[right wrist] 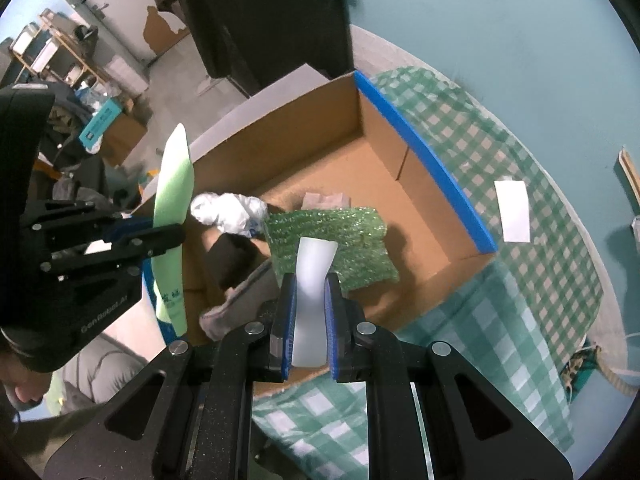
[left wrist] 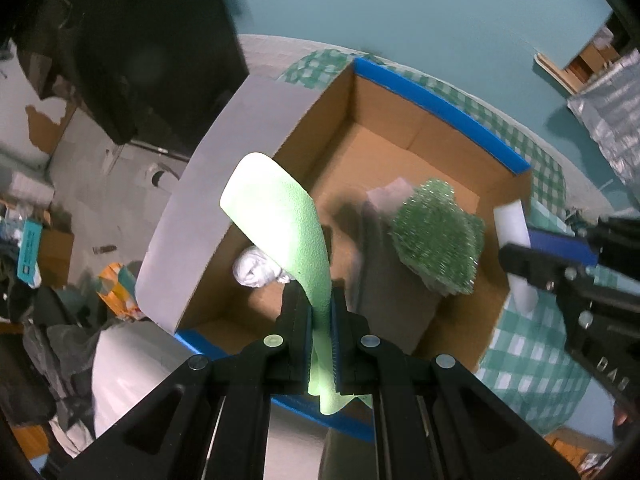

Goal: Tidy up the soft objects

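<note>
An open cardboard box [left wrist: 400, 128] [right wrist: 320, 128] with blue-taped flaps sits on a green checked cloth. My left gripper [left wrist: 321, 300] [right wrist: 160, 236] is shut on a light green foam sheet [left wrist: 280, 216] [right wrist: 174, 184] that curls up over the box's near left side. My right gripper [right wrist: 311, 284] [left wrist: 520, 256] is shut on a white foam piece [right wrist: 312, 276] [left wrist: 514, 224], hanging above the box's near edge. Inside the box lie a green bubble-wrap pad [left wrist: 436, 240] [right wrist: 336, 240], a crumpled white bag [left wrist: 256, 266] [right wrist: 228, 212] and a grey cloth [left wrist: 392, 304] [right wrist: 236, 300].
A second white foam rectangle [right wrist: 513, 210] lies on the checked cloth [right wrist: 520, 280] right of the box. A grey flap [left wrist: 224, 200] stands up on the box's left. Beyond it is a cluttered floor with boxes and clothes [left wrist: 40, 272]. A silver bag [left wrist: 612, 120] sits at far right.
</note>
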Available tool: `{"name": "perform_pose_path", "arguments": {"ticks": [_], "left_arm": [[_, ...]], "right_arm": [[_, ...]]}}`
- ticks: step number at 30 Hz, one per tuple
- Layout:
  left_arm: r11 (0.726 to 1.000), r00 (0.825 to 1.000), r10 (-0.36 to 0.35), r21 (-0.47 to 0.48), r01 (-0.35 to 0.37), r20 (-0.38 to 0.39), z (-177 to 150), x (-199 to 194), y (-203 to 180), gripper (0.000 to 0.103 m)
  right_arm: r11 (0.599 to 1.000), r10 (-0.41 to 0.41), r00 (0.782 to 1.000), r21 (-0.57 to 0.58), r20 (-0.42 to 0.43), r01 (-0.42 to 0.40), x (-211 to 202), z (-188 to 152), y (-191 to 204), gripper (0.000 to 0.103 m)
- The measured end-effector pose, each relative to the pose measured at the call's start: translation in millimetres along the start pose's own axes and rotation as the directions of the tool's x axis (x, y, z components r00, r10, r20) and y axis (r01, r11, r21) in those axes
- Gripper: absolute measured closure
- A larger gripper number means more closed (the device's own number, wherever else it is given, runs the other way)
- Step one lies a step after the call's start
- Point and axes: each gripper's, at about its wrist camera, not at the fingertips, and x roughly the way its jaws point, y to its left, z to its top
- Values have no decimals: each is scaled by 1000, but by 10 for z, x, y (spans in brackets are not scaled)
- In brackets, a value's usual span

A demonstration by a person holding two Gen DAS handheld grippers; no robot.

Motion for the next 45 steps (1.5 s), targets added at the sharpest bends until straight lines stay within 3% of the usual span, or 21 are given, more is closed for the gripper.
{"name": "perform_pose_path", "arguments": {"ticks": [3, 5, 7, 9, 11, 13, 22, 30, 45], "left_arm": [[1000, 1000, -5, -25, 5, -11, 25, 81, 65, 89], [999, 1000, -8, -36, 8, -11, 27, 105, 78, 63], [999, 1000, -14, -46, 13, -17, 23, 139, 90, 53], [999, 1000, -9, -50, 9, 4, 9, 139, 90, 51], [999, 1000, -2, -43, 2, 11, 1, 134, 85, 43], [999, 1000, -6, -38, 7, 6, -12, 123, 75, 39], [1000, 999, 5, -9, -5, 53, -42, -86, 71, 26], [1000, 996, -10, 0, 10, 93, -117, -318, 32, 25], [999, 985, -11, 43, 3, 174, -363, -895, -65, 22]], "right_arm": [[1000, 9, 1000, 14, -12, -9, 75, 20, -8, 90], [1000, 9, 1000, 24, -14, -9, 109, 28, 2, 83], [999, 1, 1000, 44, -11, 0, 136, 43, -22, 82], [999, -12, 1000, 50, -12, 13, 153, 63, -20, 79], [998, -23, 1000, 64, 3, 22, 123, 69, -37, 64], [997, -34, 999, 70, 13, 33, 85, 75, -46, 59], [992, -37, 998, 125, 60, 29, -131, 66, -136, 54], [989, -44, 993, 143, 109, 28, -400, -15, -174, 53], [986, -110, 972, 146, 206, 80, -1001, -191, -38, 43]]}}
